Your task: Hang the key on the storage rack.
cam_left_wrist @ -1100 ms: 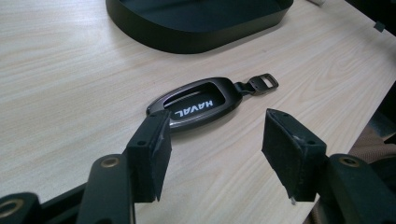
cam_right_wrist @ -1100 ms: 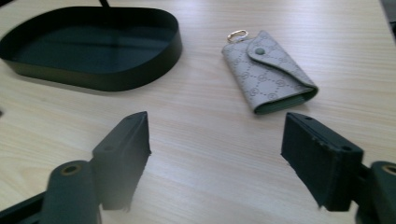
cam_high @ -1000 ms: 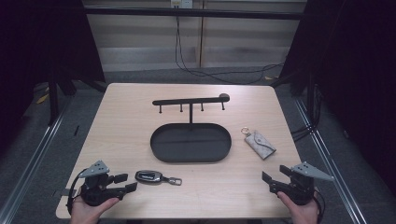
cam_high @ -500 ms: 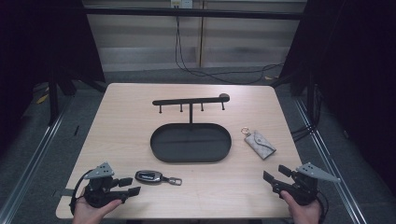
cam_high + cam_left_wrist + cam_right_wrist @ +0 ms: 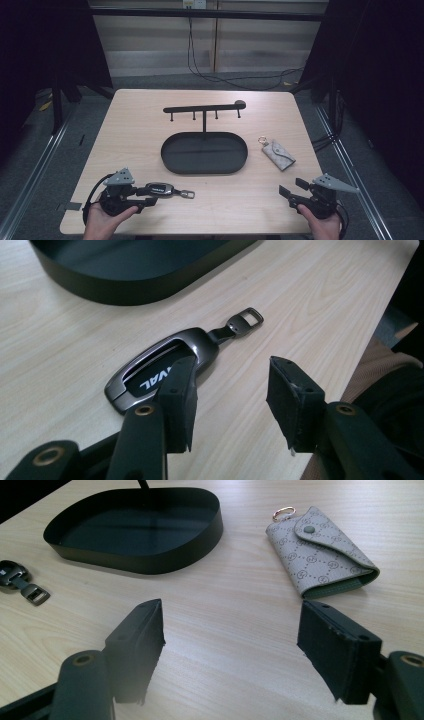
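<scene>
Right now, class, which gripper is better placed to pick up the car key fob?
Left. The left gripper is at the car key fob, jaws open around its end; the right gripper sits across the table.

The left gripper's own pad (image 5: 176, 405) is covering part of the car key (image 5: 165, 371) lettering; the frame edge is cropping the black tray (image 5: 125, 287).

high view: overhead, facing forward-down | gripper views: low, close (all share tray (image 5: 204, 170))
</scene>
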Demonstrator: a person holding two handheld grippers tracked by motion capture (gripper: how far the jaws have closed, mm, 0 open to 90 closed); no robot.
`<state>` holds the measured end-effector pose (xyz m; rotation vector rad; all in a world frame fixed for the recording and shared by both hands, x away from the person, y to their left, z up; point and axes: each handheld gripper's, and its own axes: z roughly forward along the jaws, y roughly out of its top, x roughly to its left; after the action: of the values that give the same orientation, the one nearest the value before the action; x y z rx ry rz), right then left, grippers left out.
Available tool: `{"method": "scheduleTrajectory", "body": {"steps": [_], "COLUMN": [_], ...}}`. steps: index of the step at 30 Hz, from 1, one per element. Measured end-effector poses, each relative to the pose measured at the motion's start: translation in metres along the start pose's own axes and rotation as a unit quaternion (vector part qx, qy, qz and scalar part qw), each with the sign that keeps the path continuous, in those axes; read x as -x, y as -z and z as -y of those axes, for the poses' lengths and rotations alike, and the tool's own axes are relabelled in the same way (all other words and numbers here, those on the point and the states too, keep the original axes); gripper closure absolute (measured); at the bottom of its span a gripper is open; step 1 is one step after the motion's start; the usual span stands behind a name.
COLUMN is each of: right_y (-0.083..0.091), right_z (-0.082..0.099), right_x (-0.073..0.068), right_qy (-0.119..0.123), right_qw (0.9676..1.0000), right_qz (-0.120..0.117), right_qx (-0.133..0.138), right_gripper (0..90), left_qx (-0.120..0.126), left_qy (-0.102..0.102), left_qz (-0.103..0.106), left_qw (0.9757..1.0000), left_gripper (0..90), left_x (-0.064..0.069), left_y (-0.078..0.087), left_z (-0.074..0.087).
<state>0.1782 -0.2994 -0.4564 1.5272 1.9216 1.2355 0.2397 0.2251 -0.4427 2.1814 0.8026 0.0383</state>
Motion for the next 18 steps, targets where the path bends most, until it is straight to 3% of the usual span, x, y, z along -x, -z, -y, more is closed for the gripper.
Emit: {"method": "scheduleTrajectory", "body": {"steps": [4, 5, 8, 13, 15, 16, 18], "right_y": [-0.001, -0.001, -0.001, -0.001, -0.001, -0.001, -0.001], "right_z": [0.0, 0.0, 0.0, 0.0, 0.0, 0.0, 0.0], "right_x": [0.0, 0.0, 0.0, 0.0, 0.0, 0.001, 0.002], "right_qy": [-0.001, -0.001, -0.001, -0.001, -0.002, -0.008, -0.01], "right_qw": [1.0, 1.0, 1.0, 1.0, 1.0, 1.0, 0.9999], "right_qz": [-0.001, -0.001, -0.001, 0.0, 0.0, -0.004, -0.005], "right_qx": [-0.002, -0.002, -0.003, -0.003, -0.003, -0.001, 0.0], "right_gripper": [26.6, 26.6, 26.6, 26.6, 26.6, 26.6, 26.6], "left_qx": [-0.015, -0.029, -0.04, -0.046, -0.058, -0.075, -0.078], "left_qy": [-0.006, -0.014, -0.03, -0.041, -0.05, -0.057, -0.056], "left_qz": [-0.004, -0.003, -0.009, -0.005, -0.004, 0.007, 0.006], "left_qw": [0.9999, 0.9995, 0.9987, 0.9981, 0.9971, 0.9955, 0.9954], "left_gripper": [54.3, 54.9, 57.0, 58.0, 58.0, 57.9, 58.0], "left_x": [0.002, 0.004, 0.006, 0.008, 0.007, 0.004, 0.003], "left_y": [-0.003, -0.005, -0.005, -0.005, -0.007, -0.013, -0.015], "left_z": [-0.003, -0.005, -0.01, -0.023, -0.03, -0.036, -0.038]}}
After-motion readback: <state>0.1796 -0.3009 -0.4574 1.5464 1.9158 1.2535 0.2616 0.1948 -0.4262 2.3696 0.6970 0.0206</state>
